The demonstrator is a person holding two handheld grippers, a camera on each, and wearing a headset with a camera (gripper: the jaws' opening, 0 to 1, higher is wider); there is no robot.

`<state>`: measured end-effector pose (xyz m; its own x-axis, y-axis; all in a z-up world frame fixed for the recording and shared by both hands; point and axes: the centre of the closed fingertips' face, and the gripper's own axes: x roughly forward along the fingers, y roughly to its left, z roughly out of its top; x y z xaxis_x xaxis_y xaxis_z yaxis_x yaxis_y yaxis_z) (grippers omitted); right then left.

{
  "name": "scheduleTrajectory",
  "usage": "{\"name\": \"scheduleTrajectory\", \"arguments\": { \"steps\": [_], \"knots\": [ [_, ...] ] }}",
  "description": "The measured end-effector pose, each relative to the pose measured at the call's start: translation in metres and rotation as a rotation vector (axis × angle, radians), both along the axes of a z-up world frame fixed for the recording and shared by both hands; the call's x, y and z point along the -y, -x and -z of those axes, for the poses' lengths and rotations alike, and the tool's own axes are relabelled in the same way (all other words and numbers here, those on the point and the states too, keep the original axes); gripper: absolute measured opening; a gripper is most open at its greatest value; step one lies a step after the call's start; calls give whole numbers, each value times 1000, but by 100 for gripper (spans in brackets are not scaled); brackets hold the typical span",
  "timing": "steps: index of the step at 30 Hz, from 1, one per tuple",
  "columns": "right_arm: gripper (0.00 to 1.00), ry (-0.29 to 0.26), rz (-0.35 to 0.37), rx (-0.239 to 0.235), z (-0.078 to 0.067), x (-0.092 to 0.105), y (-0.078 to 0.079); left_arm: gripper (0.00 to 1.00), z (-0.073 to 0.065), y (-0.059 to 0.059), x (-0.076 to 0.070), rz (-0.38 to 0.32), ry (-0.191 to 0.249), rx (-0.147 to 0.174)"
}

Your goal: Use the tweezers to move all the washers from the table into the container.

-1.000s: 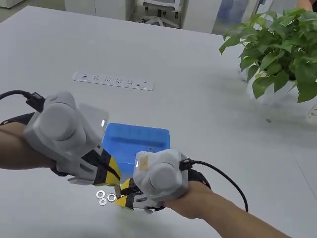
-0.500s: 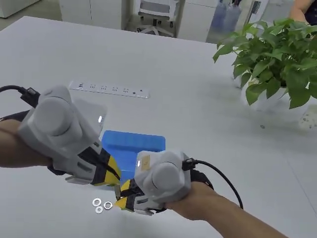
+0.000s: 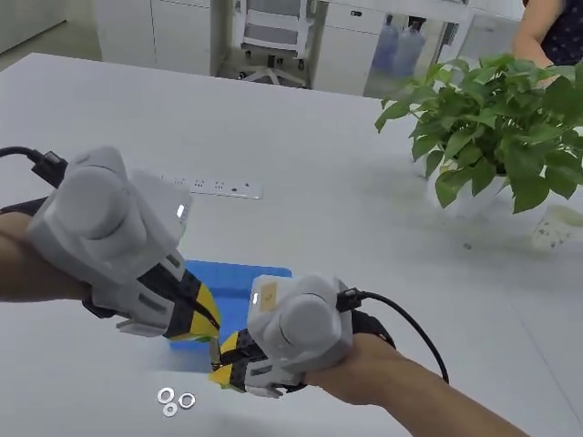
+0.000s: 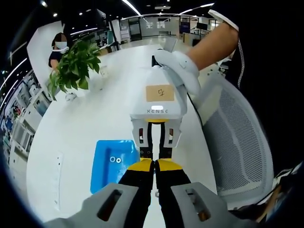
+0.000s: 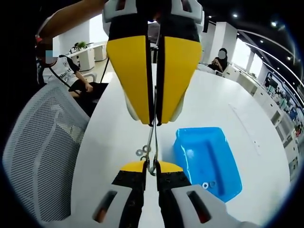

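On the white table, close below the two grippers, three loose washers lie in a tight cluster just beside the blue container, which already has two washers lying in its bottom. Above the cluster the grippers meet nose to nose. The right gripper has its jaws pinched together on the looped end of the tweezers. The thin legs run straight up into the left gripper, whose yellow jaws stand closed to a narrow slit around them. Where the tweezer tips end I cannot tell, since they vanish between the left jaws. The step in hand looks like settling the grip on the tool before a pick. To do it well, one gripper should probably hold firm while the other shifts, so the slim metal does not twist or slip out. The tips need to end up free and pointing down at the cluster, with the squeeze falling on the middle of the legs so they close evenly on one washer at a time.
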<state>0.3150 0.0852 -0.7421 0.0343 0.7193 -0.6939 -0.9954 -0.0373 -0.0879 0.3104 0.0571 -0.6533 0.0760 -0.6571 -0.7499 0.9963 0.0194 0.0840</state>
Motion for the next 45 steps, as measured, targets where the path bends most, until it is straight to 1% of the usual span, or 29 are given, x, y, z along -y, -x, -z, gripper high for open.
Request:
{"name": "scheduleTrajectory", "arguments": {
  "steps": [7, 14, 24, 34, 43, 45],
  "knots": [
    [10, 2, 16, 1, -7, 5, -11, 6, -7, -9, 4, 9, 3, 10],
    [9, -3, 29, 13, -15, 9, -25, 6, -16, -23, 9, 17, 8, 24],
    [9, -4, 38, 30, -20, 11, -44, 6, -21, -39, 11, 30, 7, 39],
    [9, -2, 45, 40, -17, 13, -61, 6, -17, -54, 12, 31, 13, 36],
    [10, 2, 42, 40, -7, 11, -71, 6, -7, -65, 10, 34, 7, 25],
    [10, 1, 44, 33, -5, 11, -72, 6, -5, -67, 9, 33, 6, 21]
  ]
}}
